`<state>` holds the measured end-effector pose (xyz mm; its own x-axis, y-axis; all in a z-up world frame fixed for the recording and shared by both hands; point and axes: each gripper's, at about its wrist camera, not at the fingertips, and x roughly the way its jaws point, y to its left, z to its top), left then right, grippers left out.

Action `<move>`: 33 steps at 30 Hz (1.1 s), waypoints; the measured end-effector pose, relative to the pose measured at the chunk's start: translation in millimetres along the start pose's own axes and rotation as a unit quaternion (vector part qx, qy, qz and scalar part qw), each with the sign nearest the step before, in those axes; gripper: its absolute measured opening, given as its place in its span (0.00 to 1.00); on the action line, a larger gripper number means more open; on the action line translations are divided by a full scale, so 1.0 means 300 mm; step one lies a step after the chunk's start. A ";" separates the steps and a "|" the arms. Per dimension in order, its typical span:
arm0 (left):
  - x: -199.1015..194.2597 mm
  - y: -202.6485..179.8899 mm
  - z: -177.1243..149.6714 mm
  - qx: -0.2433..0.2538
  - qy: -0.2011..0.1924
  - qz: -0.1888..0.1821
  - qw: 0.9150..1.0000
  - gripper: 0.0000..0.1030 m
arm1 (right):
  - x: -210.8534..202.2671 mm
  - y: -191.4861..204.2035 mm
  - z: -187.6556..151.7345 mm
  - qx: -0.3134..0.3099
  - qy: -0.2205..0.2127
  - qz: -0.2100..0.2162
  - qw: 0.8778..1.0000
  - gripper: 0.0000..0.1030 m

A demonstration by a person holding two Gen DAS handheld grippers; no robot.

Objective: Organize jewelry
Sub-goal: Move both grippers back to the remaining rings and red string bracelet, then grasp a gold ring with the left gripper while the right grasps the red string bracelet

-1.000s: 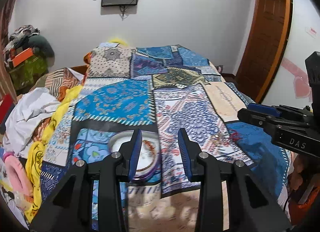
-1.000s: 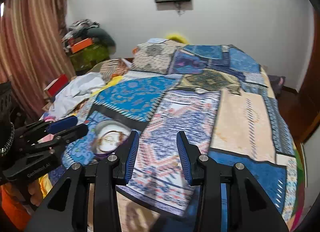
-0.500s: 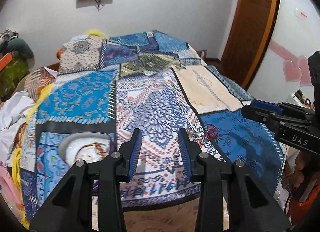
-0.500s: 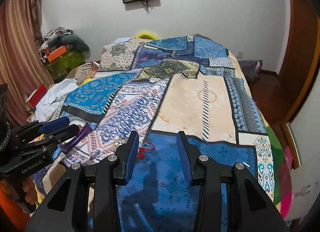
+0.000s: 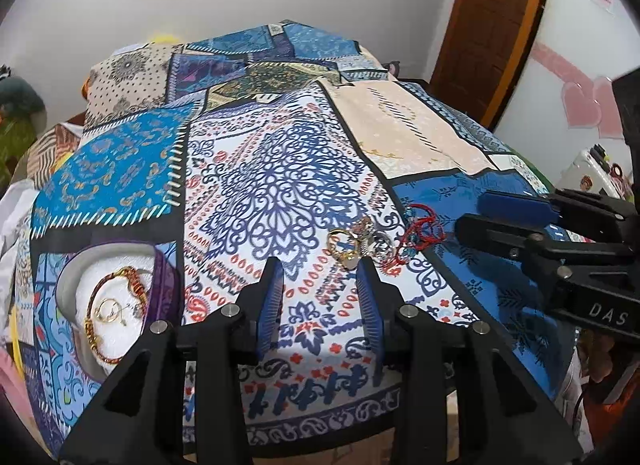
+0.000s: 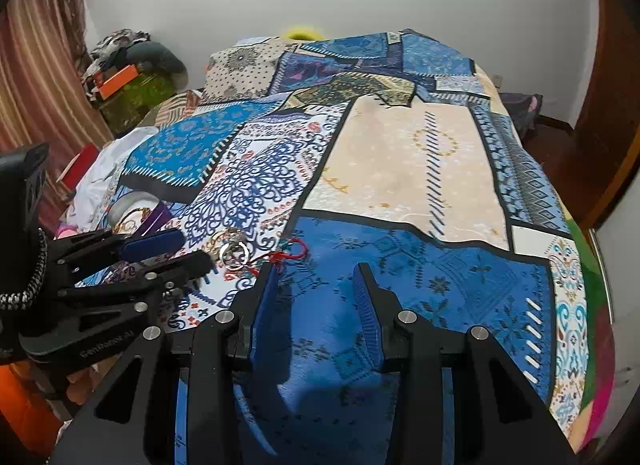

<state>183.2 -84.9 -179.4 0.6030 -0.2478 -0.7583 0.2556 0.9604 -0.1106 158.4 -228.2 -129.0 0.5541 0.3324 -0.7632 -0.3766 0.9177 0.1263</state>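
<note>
A small pile of jewelry lies on the patterned bedspread: gold and silver rings (image 5: pixel 352 245) and a red cord bracelet (image 5: pixel 422 231). The pile also shows in the right wrist view, rings (image 6: pixel 234 251) and red cord (image 6: pixel 290 253). A round white dish with a purple rim (image 5: pixel 116 305) at the left holds a beaded bangle and gold pieces. My left gripper (image 5: pixel 320 269) is open and empty, just short of the rings. My right gripper (image 6: pixel 316 277) is open and empty, hovering over the blue patch to the right of the pile.
The bed edge (image 5: pixel 320 437) runs just below the left gripper. Clothes are heaped at the bed's left side (image 6: pixel 100 185). A wooden door (image 5: pixel 492 25) stands at the right. The right gripper's body (image 5: pixel 560 249) reaches in from the right, close to the red cord.
Both grippers have swung right and closer to the bed. The dish has slid to the left of view and the jewelry pile has come up in front of the left gripper.
</note>
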 end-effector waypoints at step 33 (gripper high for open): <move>0.015 -0.003 0.014 -0.005 -0.019 -0.026 0.999 0.18 | 0.077 0.044 0.012 -0.012 -0.005 0.056 0.998 0.03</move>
<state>189.1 -87.4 -180.1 0.6170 -0.3022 -0.7266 0.2797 0.9473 -0.1565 169.0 -207.5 -142.8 0.5143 0.4355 -0.7388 -0.4551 0.8688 0.1953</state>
